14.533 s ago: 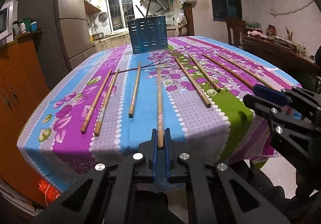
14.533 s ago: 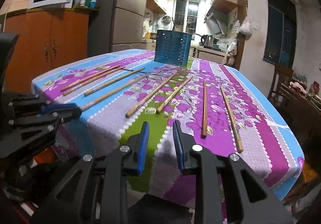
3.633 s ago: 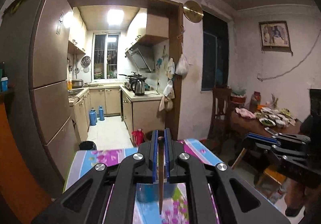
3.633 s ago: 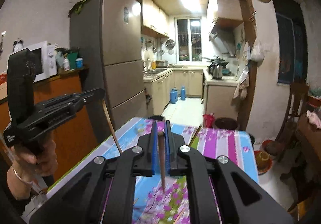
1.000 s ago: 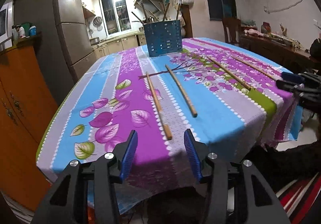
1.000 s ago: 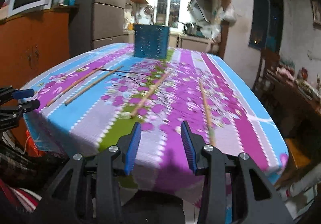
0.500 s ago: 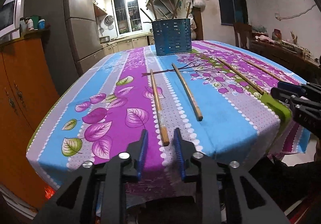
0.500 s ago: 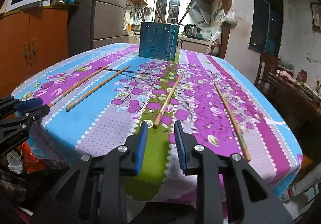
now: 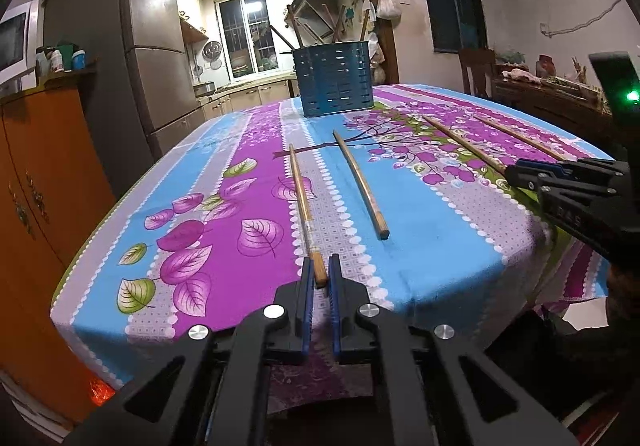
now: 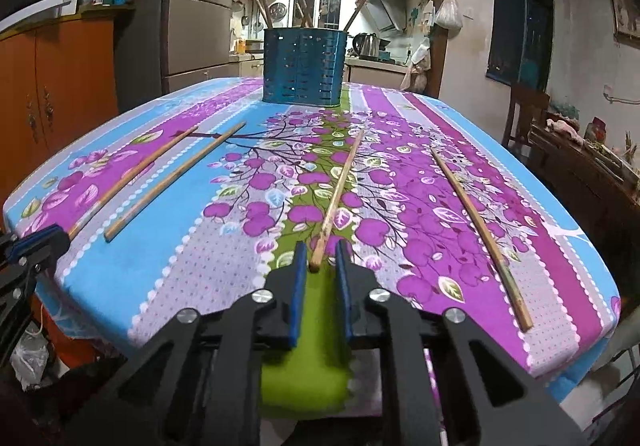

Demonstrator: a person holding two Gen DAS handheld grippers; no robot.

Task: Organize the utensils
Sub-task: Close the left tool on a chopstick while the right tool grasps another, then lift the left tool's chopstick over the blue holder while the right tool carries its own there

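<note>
Wooden chopsticks lie on the flowered tablecloth [image 9: 224, 206] in front of a blue slotted holder [image 9: 334, 84] with several chopsticks standing in it. My left gripper [image 9: 319, 275] is closing at the table's near edge, its pads pressing the near end of the leftmost chopstick [image 9: 301, 190]. Another chopstick [image 9: 362, 186] lies just to its right. In the right wrist view the holder [image 10: 304, 66] stands at the far end. My right gripper [image 10: 318, 266] is closing around the near end of the middle chopstick [image 10: 340, 186], with gaps still showing at both pads. The left gripper [image 10: 40, 242] shows at the left edge.
Two more chopsticks [image 9: 460, 142] lie on the right half of the cloth, and one [image 10: 480, 230] lies right of my right gripper. An orange wooden cabinet [image 9: 44, 174] and a fridge [image 9: 160, 66] stand to the left. A chair [image 10: 524, 114] and a cluttered side table are to the right.
Both grippers have narrowed their jaws and edged forward to the chopstick ends. The left has closed onto the leftmost chopstick. The right now has the middle chopstick's end between its jaws.
</note>
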